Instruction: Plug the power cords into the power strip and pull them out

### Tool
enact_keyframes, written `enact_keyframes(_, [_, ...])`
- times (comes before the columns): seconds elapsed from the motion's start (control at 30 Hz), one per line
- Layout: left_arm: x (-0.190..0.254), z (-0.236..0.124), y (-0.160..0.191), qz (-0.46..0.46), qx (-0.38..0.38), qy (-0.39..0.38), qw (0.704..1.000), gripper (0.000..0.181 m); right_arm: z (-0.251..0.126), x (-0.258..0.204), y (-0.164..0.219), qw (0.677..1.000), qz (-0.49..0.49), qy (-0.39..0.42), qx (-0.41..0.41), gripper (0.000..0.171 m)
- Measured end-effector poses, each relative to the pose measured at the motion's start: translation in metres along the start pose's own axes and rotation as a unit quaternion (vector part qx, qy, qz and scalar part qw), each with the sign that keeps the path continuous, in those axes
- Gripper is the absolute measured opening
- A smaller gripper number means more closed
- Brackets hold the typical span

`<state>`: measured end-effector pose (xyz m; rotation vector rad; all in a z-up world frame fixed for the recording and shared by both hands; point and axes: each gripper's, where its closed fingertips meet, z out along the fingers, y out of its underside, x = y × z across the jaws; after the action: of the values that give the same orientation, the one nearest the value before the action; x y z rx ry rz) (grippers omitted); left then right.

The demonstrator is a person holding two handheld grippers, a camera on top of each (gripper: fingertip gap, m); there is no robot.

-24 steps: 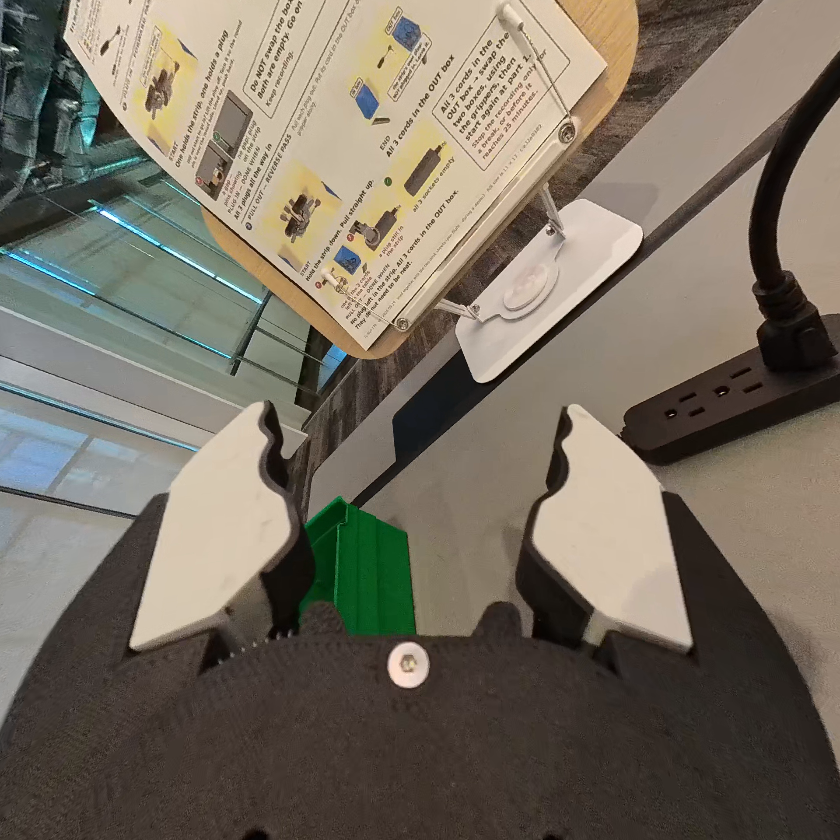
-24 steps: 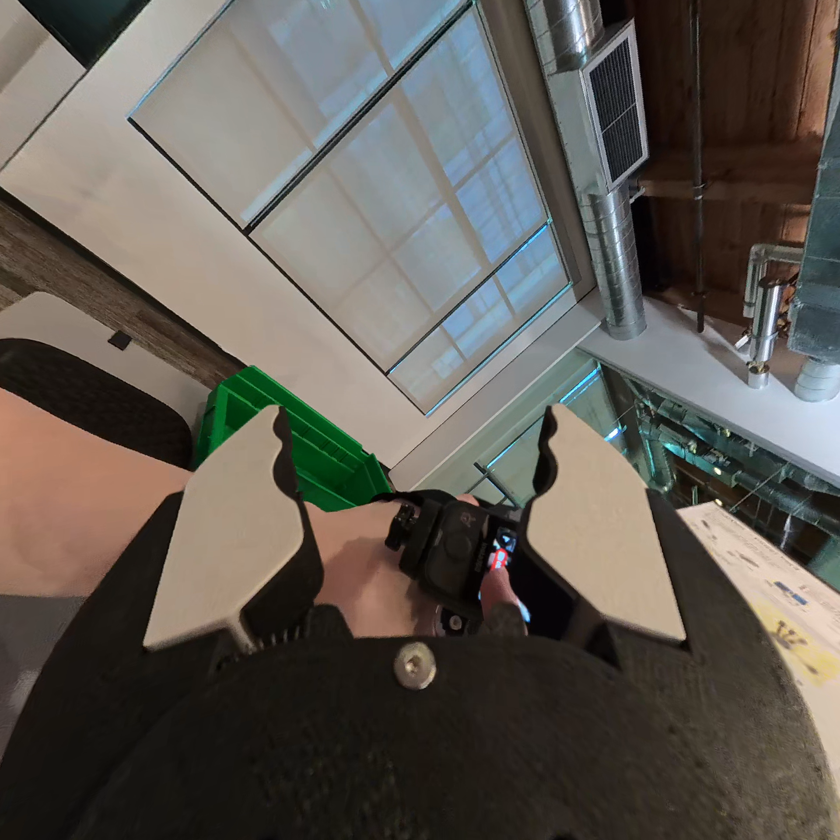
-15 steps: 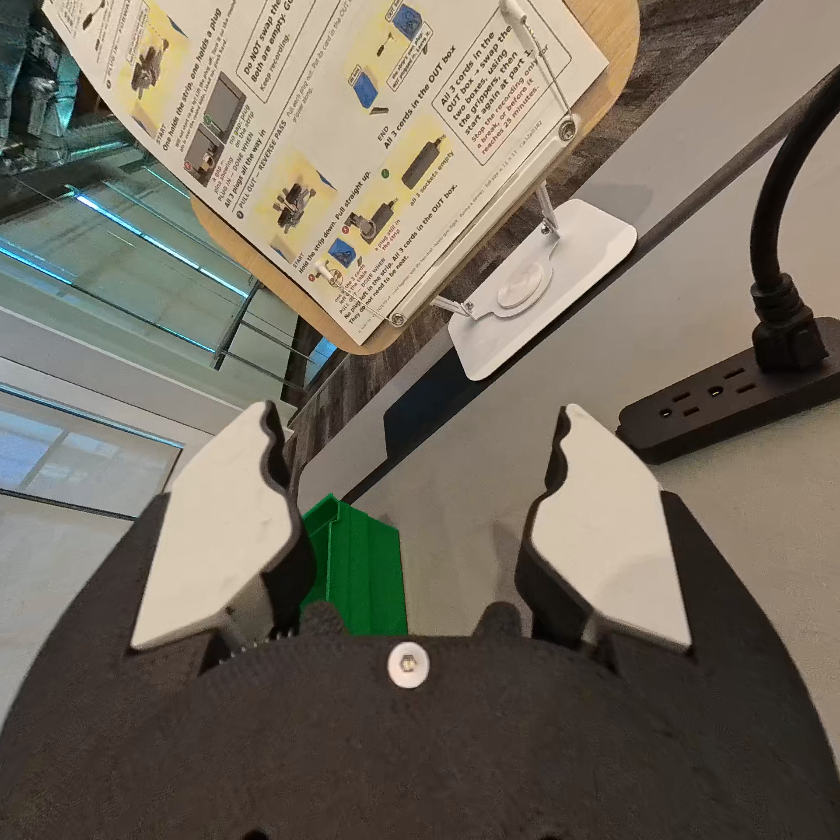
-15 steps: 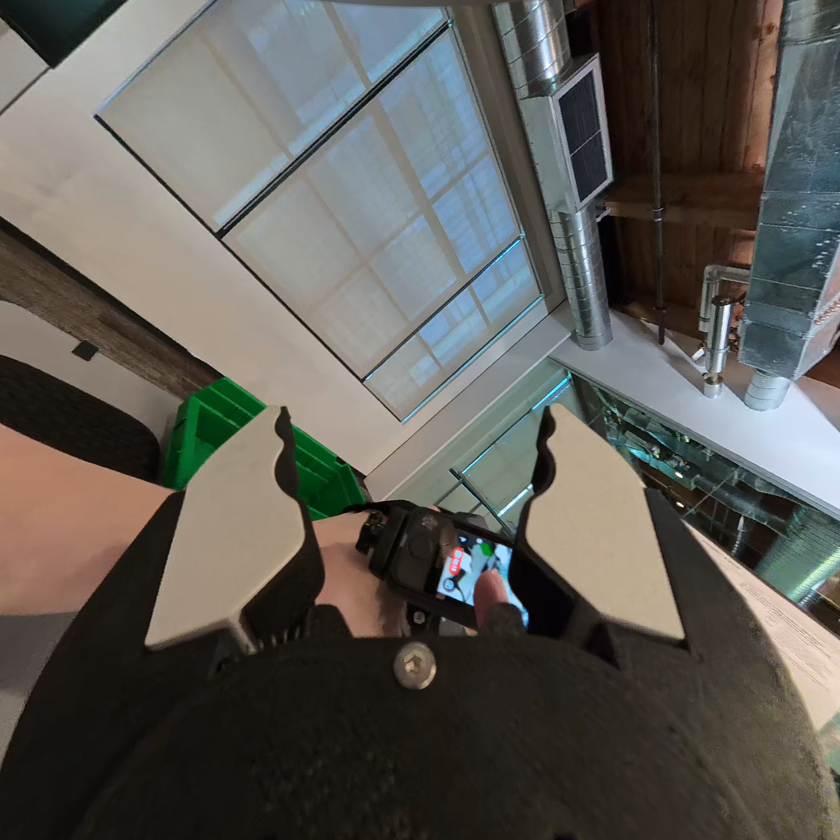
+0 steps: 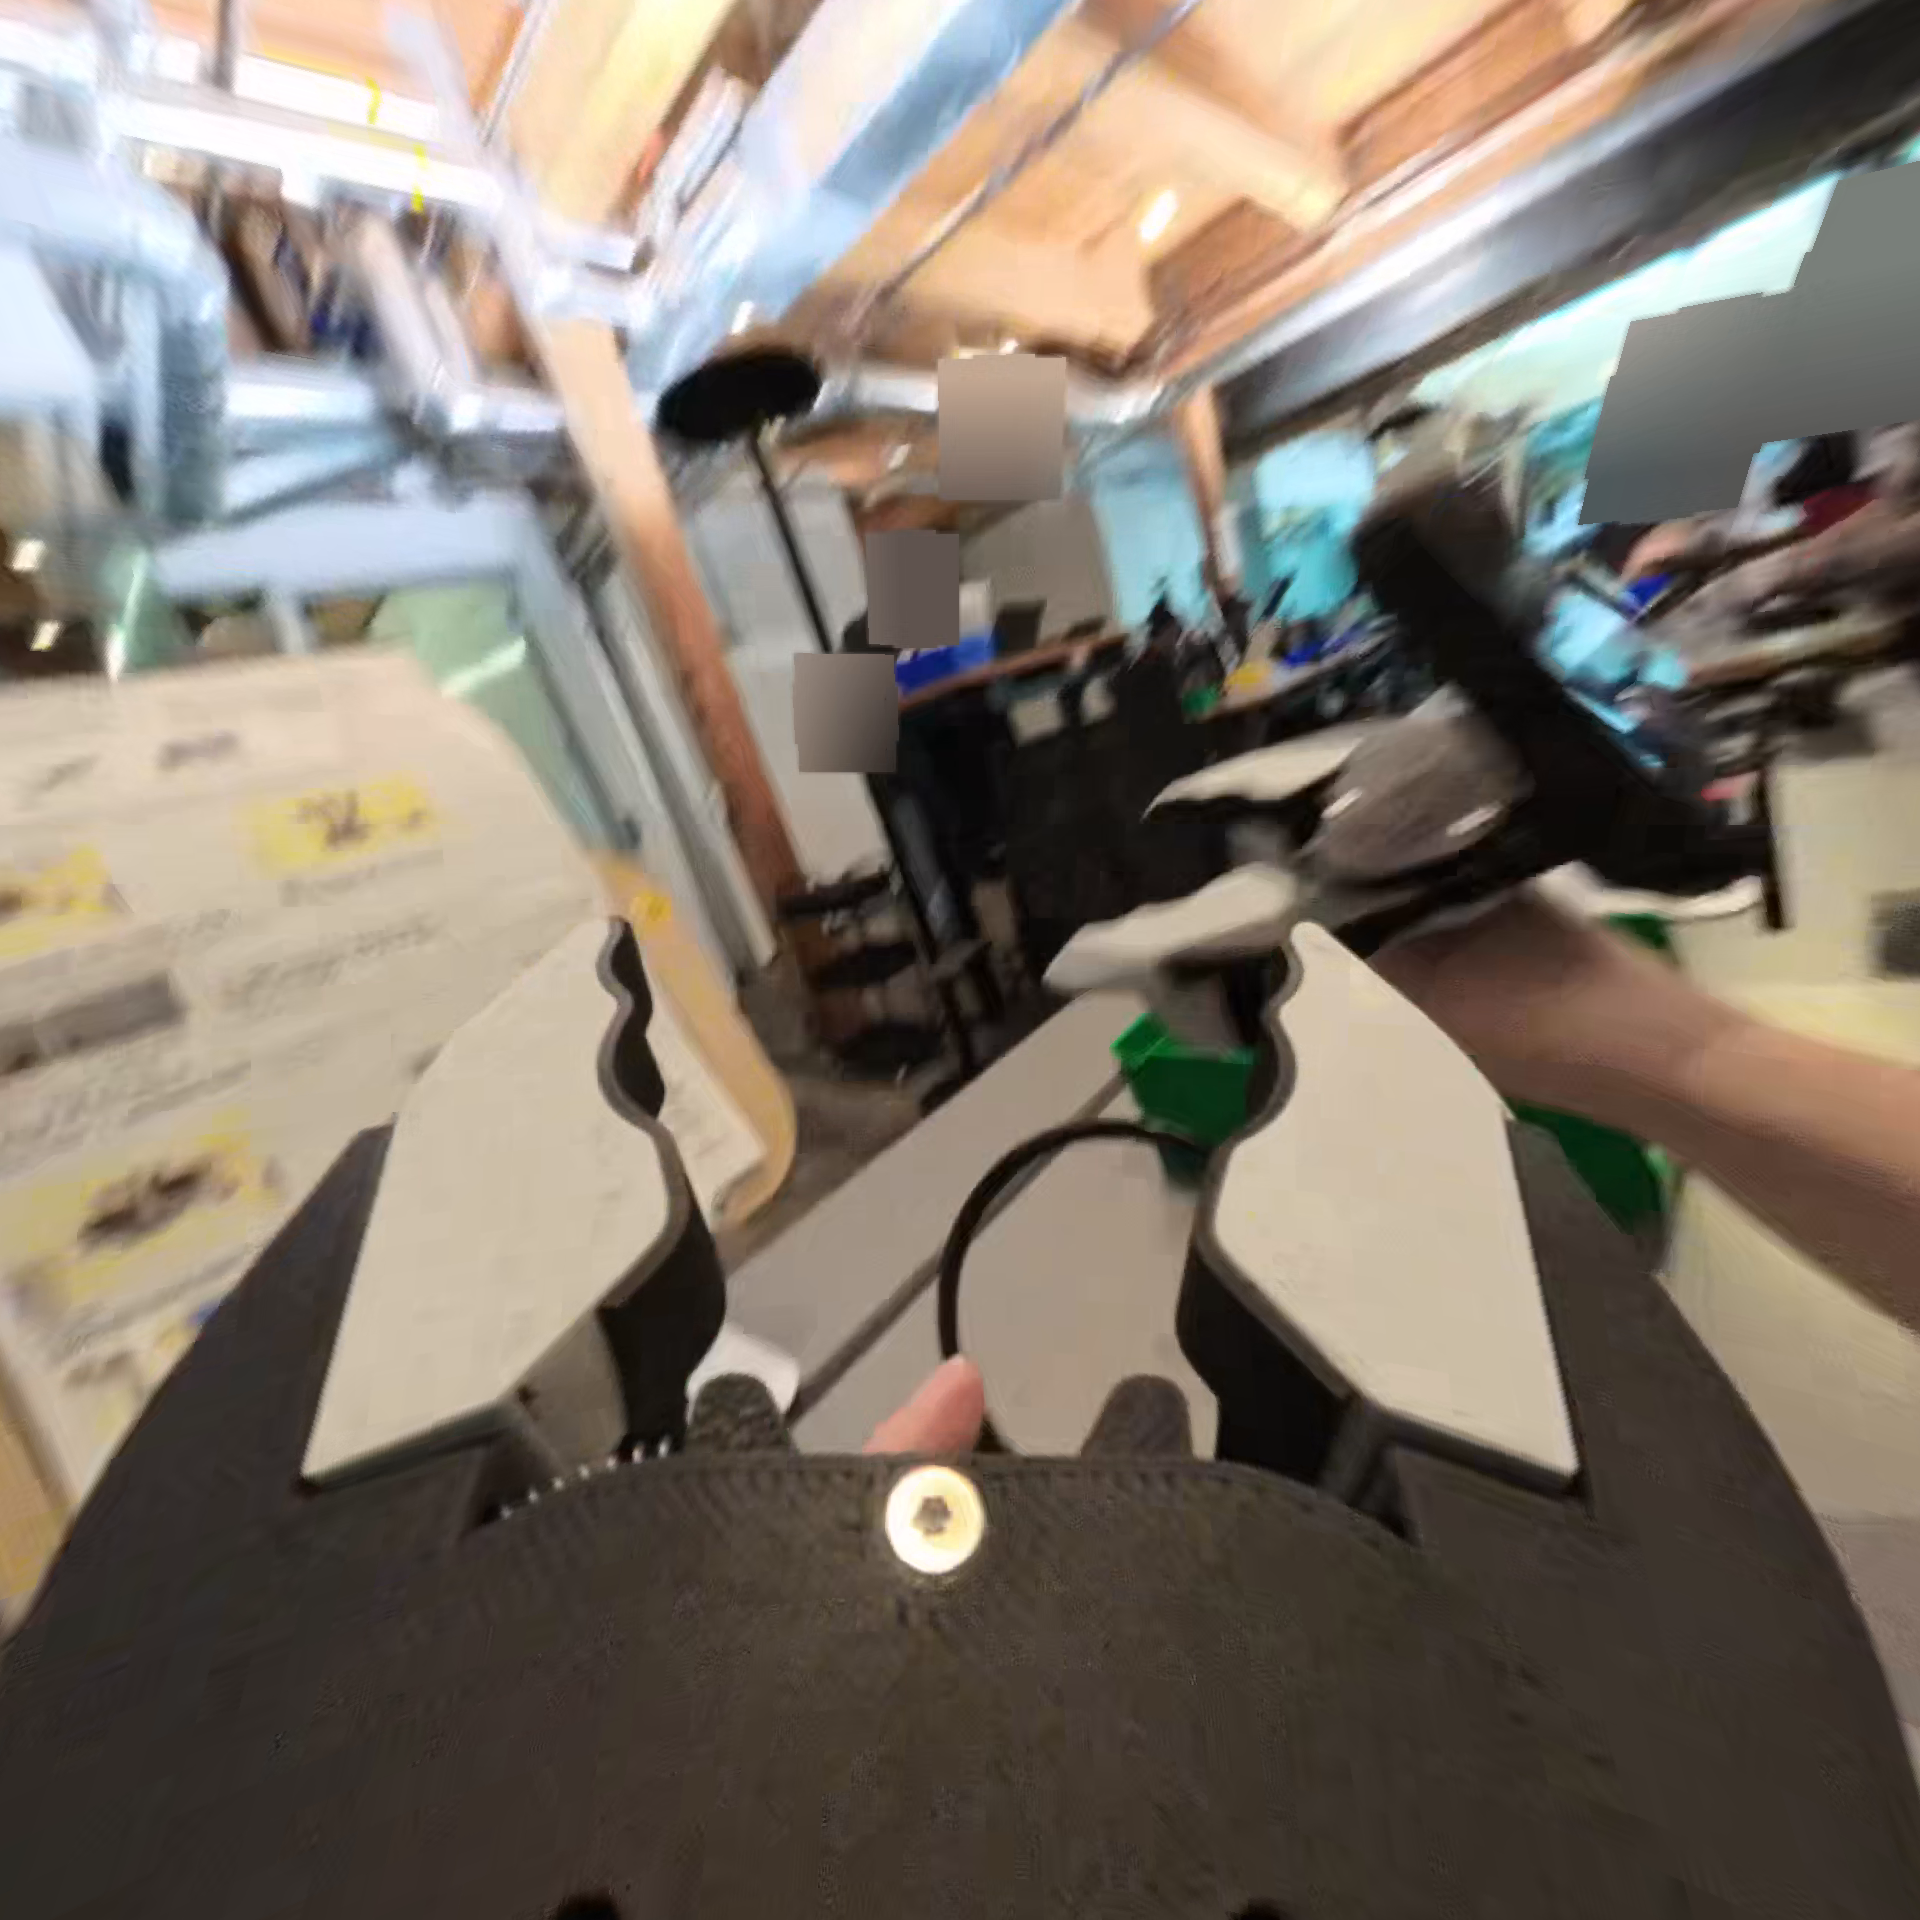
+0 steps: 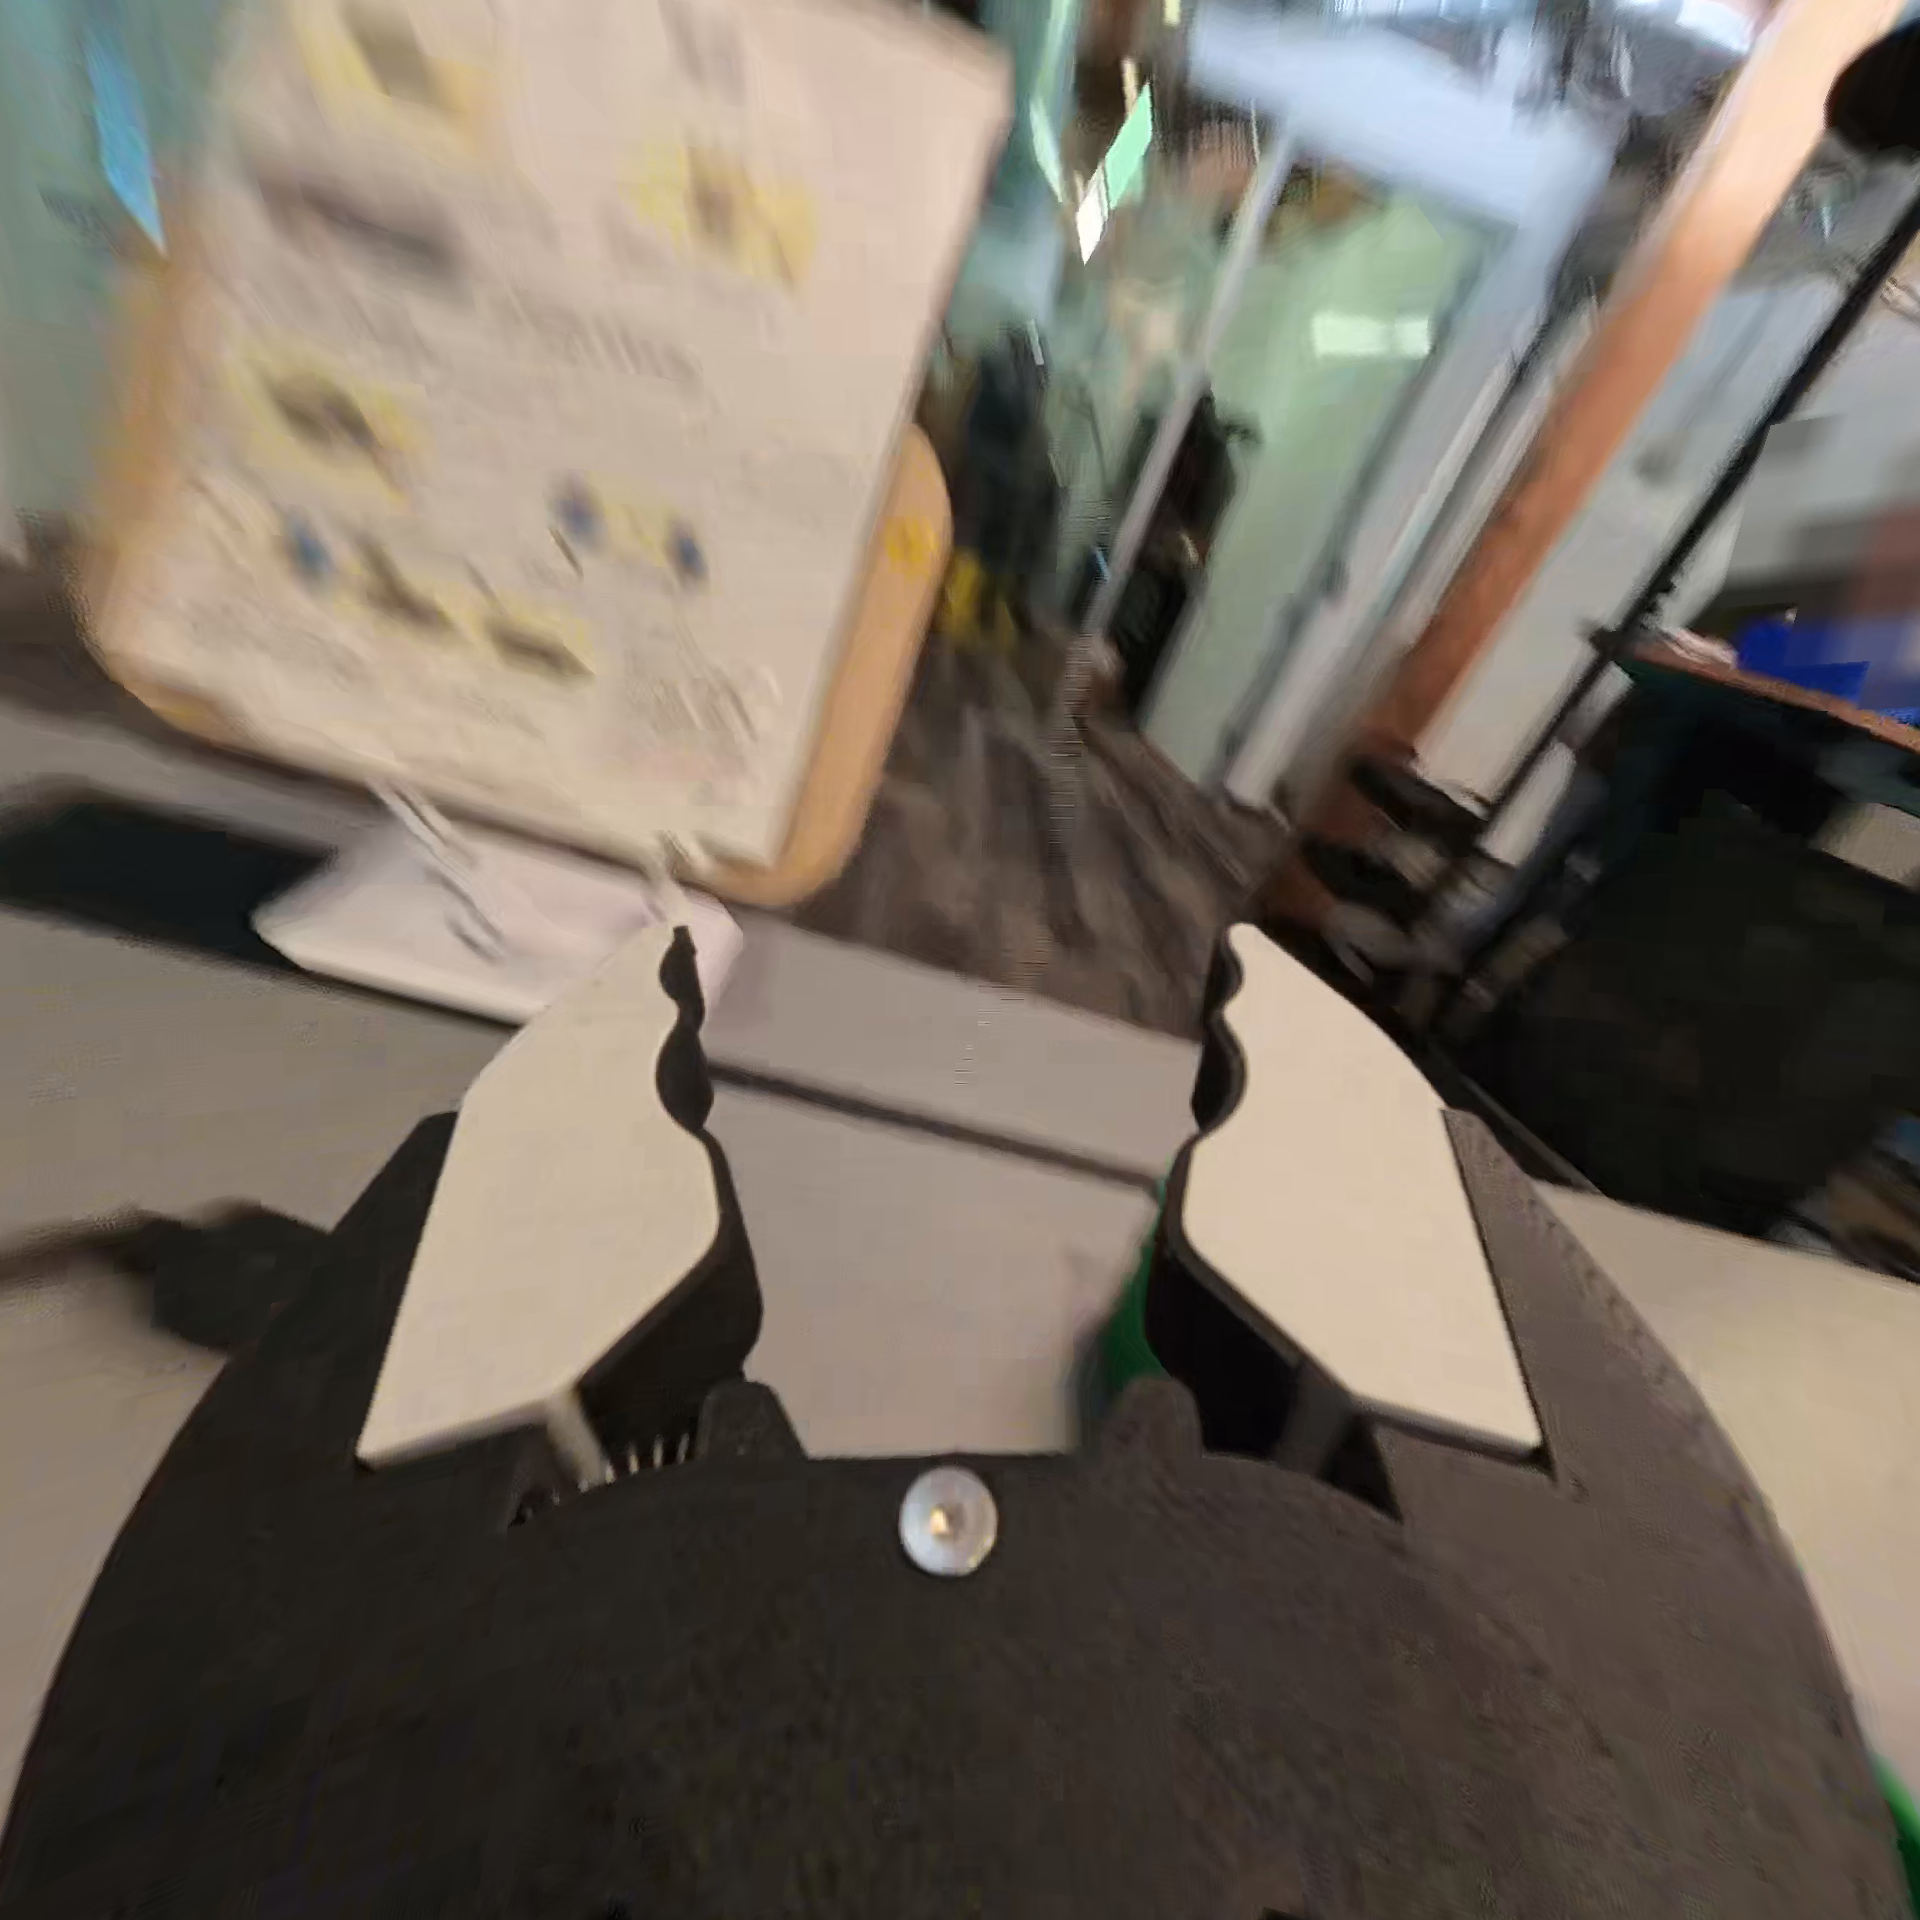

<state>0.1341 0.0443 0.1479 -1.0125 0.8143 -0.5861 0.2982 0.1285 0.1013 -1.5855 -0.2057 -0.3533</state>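
Both views are motion-blurred. My left gripper point(image 5: 956, 956) is open and empty above the grey table point(image 5: 1049, 1101). A thin black cord point(image 5: 971, 1216) loops on the table between its fingers, and it runs towards a green bin point(image 5: 1184, 1081). My right gripper point(image 6: 956, 966) is open and empty over the table point(image 6: 914, 1195). It also shows in the left wrist view point(image 5: 1174, 873), held up by a bare arm point(image 5: 1621, 1081) at the right. A dark blurred shape point(image 6: 208, 1278) at the left edge looks like the power strip with a plug.
An instruction board point(image 6: 499, 416) on a white base point(image 6: 447, 914) stands at the table's far edge; it also shows in the left wrist view point(image 5: 208, 935). A green bin point(image 6: 1122, 1309) peeks beside my right finger. A fingertip point(image 5: 935, 1403) shows by the left gripper's body. Desks and people lie beyond.
Both grippers swung fast. The left view turned from the power strip and board towards the room and the right gripper. The right view dropped from the ceiling and windows to the table. Both stay open.
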Motion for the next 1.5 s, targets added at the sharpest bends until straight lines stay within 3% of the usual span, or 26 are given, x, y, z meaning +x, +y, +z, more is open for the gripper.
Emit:
enact_keyframes(0.07, [0.046,-0.012,-0.043,0.045,0.115,0.071,0.99,0.11,0.015,0.004,0.037,0.991,-0.085,0.037,-0.096,0.092])
enact_keyframes(0.13, [0.089,-0.024,-0.067,0.092,0.182,0.115,0.972,0.111,0.022,-0.008,0.057,0.979,-0.14,0.039,-0.142,0.092])
enact_keyframes(0.2, [0.124,-0.028,-0.073,0.113,0.2,0.148,0.962,0.111,0.023,-0.016,0.055,0.973,-0.171,0.061,-0.139,0.067])
enact_keyframes(0.3, [0.151,-0.024,-0.064,0.135,0.176,0.174,0.959,0.112,0.016,-0.033,0.047,0.97,-0.196,0.046,-0.133,0.066])
enact_keyframes(0.67, [0.158,-0.036,-0.08,0.113,0.204,0.194,0.953,0.111,-0.014,-0.068,0.012,0.968,-0.236,0.013,-0.087,0.079])
enact_keyframes(0.87, [0.179,-0.039,-0.077,0.136,0.187,0.224,0.947,0.109,-0.02,-0.091,0.02,0.958,-0.266,-0.014,-0.105,0.081])
enact_keyframes(1.27, [0.167,-0.021,-0.053,0.155,0.124,0.197,0.96,0.108,-0.02,-0.109,0.036,0.948,-0.285,-0.05,-0.131,0.084])
enact_keyframes(1.5, [0.158,-0.041,-0.091,0.149,0.176,0.183,0.956,0.108,-0.019,-0.108,0.038,0.949,-0.278,-0.059,-0.135,0.084])
